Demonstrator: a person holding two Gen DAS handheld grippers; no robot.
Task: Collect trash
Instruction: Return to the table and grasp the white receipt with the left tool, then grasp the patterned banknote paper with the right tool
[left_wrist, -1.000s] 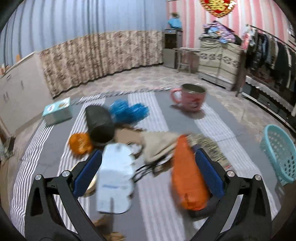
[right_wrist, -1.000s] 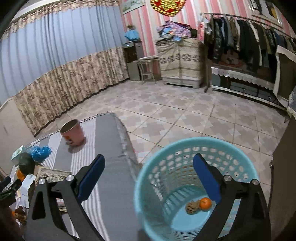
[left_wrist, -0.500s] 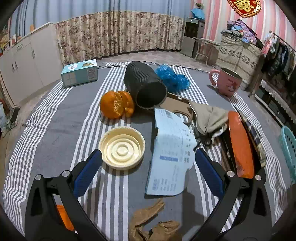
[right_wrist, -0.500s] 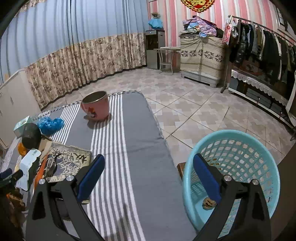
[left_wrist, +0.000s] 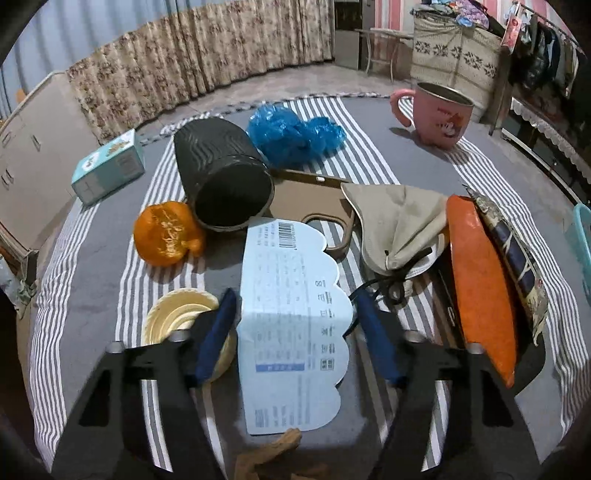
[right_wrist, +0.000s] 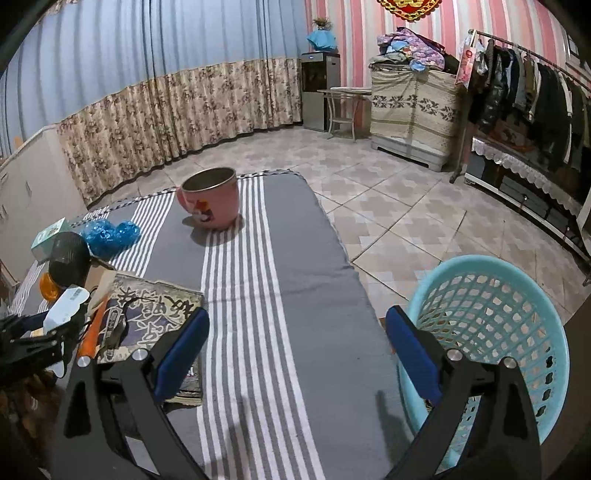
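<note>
Pale-blue scalloped paper packaging (left_wrist: 291, 321) lay on the striped mat (left_wrist: 388, 147), between the left gripper (left_wrist: 293, 332)'s blue fingers (left_wrist: 218, 332), jaws partly closed around its sides; contact couldn't be confirmed. Just left sat a cream lid (left_wrist: 177, 317) and a torn orange (left_wrist: 166, 232). Far right, the right gripper (right_wrist: 297, 354) hung wide apart, empty, beside the turquoise basket (right_wrist: 517, 317).

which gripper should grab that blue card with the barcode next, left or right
Left. The left gripper already straddles the card, jaws open either side of it. The right gripper is open over bare cloth by the basket, well away from the card.
</note>
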